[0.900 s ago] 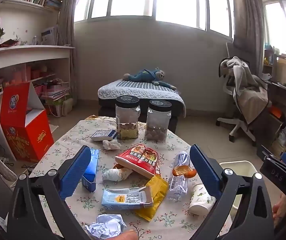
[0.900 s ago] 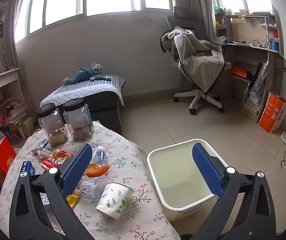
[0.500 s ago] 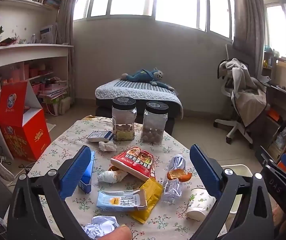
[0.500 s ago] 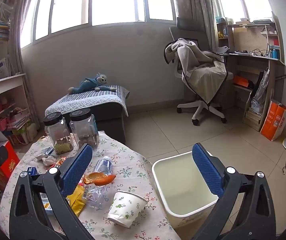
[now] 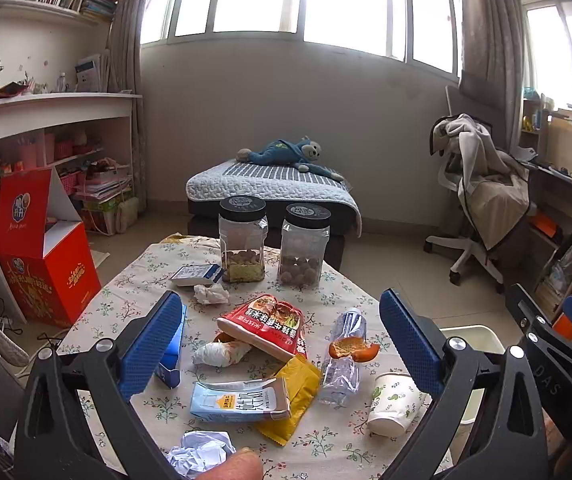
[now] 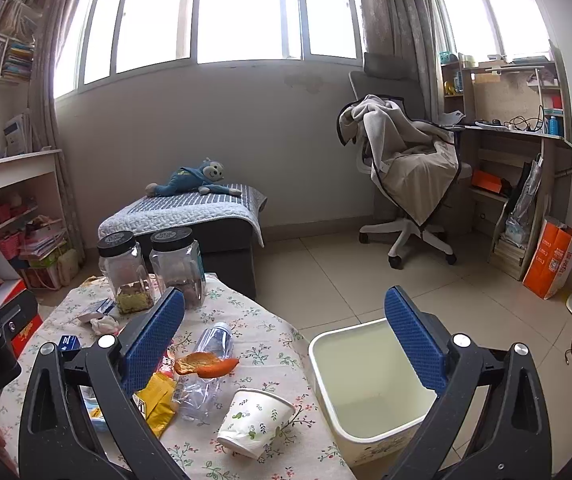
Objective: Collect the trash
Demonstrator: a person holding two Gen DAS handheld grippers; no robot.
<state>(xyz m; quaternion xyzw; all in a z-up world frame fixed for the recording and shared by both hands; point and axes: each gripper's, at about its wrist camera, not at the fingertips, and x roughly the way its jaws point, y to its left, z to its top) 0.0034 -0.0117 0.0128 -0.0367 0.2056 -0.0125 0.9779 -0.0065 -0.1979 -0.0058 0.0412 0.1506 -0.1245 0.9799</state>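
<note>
Left wrist view — my left gripper (image 5: 282,344) hovers, jaws wide, above the littered worktop (image 5: 126,280); right gripper (image 6: 286,340) wide too — empty.

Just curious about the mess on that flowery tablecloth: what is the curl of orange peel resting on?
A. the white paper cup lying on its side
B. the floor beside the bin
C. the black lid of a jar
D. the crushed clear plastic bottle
D: the curl of orange peel lies across the crushed clear plastic bottle, apart from the tipped white paper cup.
</note>
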